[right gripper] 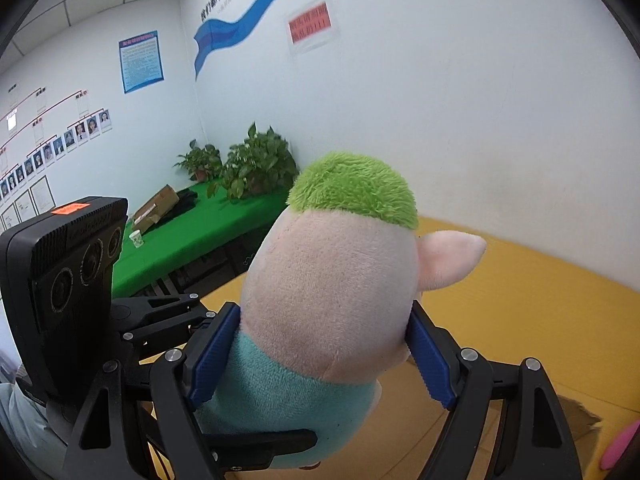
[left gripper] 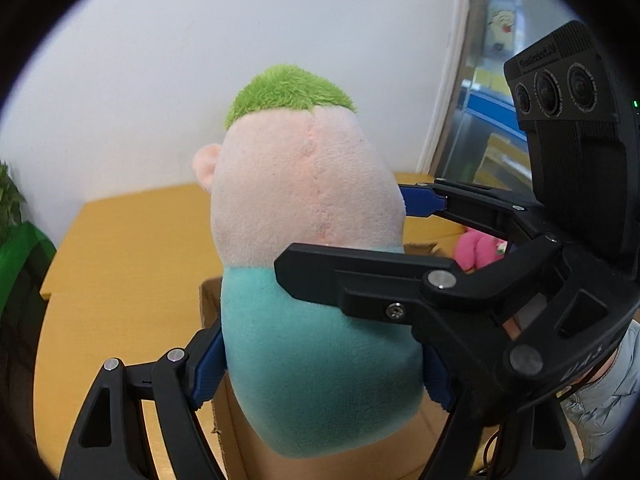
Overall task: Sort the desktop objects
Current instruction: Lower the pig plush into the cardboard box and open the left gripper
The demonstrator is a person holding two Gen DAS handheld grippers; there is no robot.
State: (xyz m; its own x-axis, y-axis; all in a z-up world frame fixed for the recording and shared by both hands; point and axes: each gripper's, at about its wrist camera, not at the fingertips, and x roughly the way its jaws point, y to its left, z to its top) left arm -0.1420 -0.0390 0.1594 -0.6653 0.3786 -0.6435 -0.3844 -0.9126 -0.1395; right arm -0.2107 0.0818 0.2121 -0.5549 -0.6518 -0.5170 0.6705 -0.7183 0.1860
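A plush doll (left gripper: 304, 208) with green hair, a pale pink head and a teal body hangs upright over the yellow table (left gripper: 120, 260), held by both grippers. My left gripper (left gripper: 320, 372) is shut on the teal body, its blue pads (left gripper: 204, 368) pressing in from both sides. My right gripper (left gripper: 360, 236) comes in from the right and clamps the doll where head meets body. In the right wrist view the right gripper (right gripper: 320, 356) squeezes the doll (right gripper: 332, 276) between blue pads (right gripper: 430, 360); the left gripper (right gripper: 264, 376) reaches in from the left, lower down.
An open cardboard box (left gripper: 240, 440) sits right under the doll, with a pink plush toy (left gripper: 480, 252) inside. A white wall stands close behind. Beyond the yellow table is a green-covered table (right gripper: 192, 240) with potted plants (right gripper: 256, 164), a paper cup and a flat carton.
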